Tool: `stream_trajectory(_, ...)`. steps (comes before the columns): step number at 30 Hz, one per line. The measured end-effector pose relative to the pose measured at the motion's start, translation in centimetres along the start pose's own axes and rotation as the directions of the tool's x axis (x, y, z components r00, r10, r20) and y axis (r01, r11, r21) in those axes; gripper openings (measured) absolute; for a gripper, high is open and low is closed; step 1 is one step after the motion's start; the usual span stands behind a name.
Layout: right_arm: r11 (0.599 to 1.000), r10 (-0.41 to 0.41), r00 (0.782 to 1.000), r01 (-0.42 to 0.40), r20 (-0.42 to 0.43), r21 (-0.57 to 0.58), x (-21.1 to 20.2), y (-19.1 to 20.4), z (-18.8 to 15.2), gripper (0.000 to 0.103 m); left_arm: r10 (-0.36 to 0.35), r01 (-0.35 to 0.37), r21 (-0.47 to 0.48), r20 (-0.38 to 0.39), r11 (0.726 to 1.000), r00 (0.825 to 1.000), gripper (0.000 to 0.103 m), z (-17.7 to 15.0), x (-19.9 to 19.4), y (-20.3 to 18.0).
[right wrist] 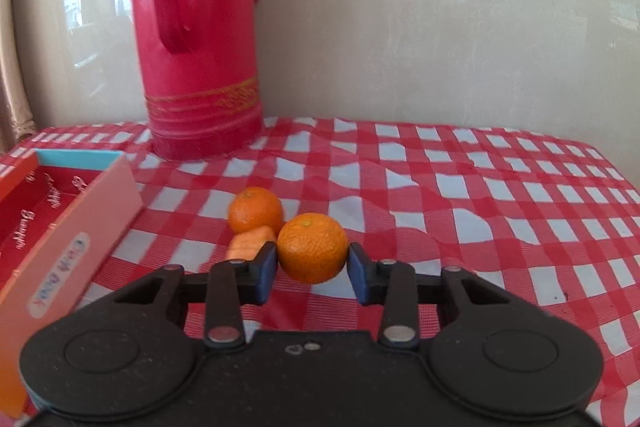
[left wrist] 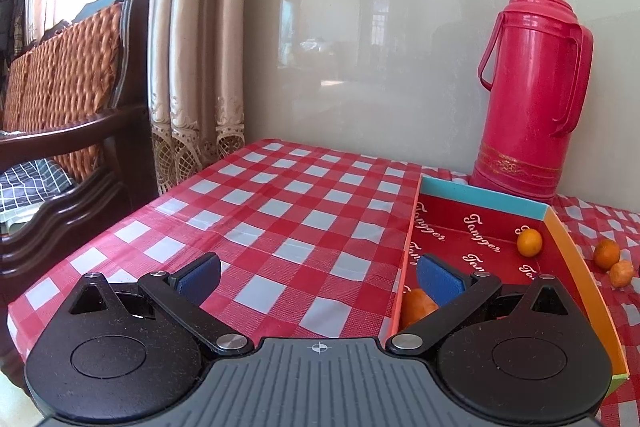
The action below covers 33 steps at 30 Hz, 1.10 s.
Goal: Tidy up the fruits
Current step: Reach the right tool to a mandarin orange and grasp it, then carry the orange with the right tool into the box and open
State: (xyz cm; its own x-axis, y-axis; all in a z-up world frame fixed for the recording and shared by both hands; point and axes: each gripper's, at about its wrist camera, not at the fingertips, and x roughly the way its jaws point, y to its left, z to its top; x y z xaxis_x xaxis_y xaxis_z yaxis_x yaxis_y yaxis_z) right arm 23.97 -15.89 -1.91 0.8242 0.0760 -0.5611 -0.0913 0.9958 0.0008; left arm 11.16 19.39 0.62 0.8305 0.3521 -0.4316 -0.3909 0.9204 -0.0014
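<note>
The right gripper (right wrist: pixel 312 264) clamped a tangerine (right wrist: pixel 312 247) right of the box (right wrist: pixel 80 223); transfer into it was next. The left gripper (left wrist: pixel 319 277) stood open.

The right gripper (right wrist: pixel 312 269) angles downward, its blue pads (right wrist: pixel 266 273) pressed against either side of an orange (right wrist: pixel 313 247) held between them. The left gripper (left wrist: pixel 318 277) also tilts downward, jaws spread wide with nothing between them.

Left wrist view: an orange (left wrist: pixel 416 307) in the box (left wrist: pixel 582 267) lies half hidden behind the blue pad. Right wrist view: the flask (right wrist: pixel 200 39) (top cut off) and a partly hidden pale fruit (right wrist: pixel 250 245).
</note>
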Motion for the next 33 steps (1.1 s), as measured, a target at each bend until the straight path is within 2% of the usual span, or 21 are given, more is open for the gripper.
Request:
stream_trajectory(13, 0.985, 0.159, 0.987, -0.156, 0.033, -0.073, -3.1, 7.5, 1.3, 0.030, 0.074, -0.074, 0.005, -0.015, 0.997, 0.997, 0.103, 0.2, -1.4, 3.4)
stream_trajectory(23, 0.934, 0.292, 0.956, -0.285, 0.003, -0.215, -4.3, 15.4, 0.0, 0.032, 0.110, -0.110, -0.007, -0.040, 0.994, 0.993, 0.103, -0.1, -1.2, 5.8)
stream_trajectory(24, 0.931, 0.297, 0.955, -0.288, 0.008, -0.224, -4.4, 16.0, -0.2, 0.035, 0.111, -0.111, -0.006, -0.035, 0.994, 0.993, 0.103, -0.1, -1.2, 5.9)
stream_trajectory(25, 0.931, 0.297, 0.955, -0.282, 0.029, -0.233, -4.5, 16.3, -0.3, 0.056, 0.112, -0.113, -0.005, -0.033, 0.994, 0.993, 0.103, -0.1, -1.3, 6.0)
stream_trajectory(26, 0.933, 0.292, 0.954, -0.268, 0.069, -0.242, -5.0, 16.4, -0.5, 0.090, 0.114, -0.114, -0.005, -0.033, 0.993, 0.993, 0.103, -0.1, -1.3, 6.1)
stream_trajectory(27, 0.939, 0.280, 0.952, -0.245, 0.122, -0.243, -5.5, 16.3, -0.5, 0.098, 0.114, -0.115, -0.008, -0.032, 0.993, 0.993, 0.103, -0.1, -1.4, 6.2)
stream_trajectory(29, 0.947, 0.267, 0.942, -0.217, 0.204, -0.238, -6.2, 16.0, -0.4, 0.097, 0.114, -0.115, -0.011, -0.038, 0.993, 0.993, 0.103, -0.1, -1.3, 6.4)
stream_trajectory(33, 0.965, 0.223, 0.942, -0.178, 0.250, -0.190, -6.4, 14.2, 0.3, 0.097, 0.109, -0.109, -0.012, -0.036, 0.994, 0.993, 0.103, -0.1, -1.3, 6.2)
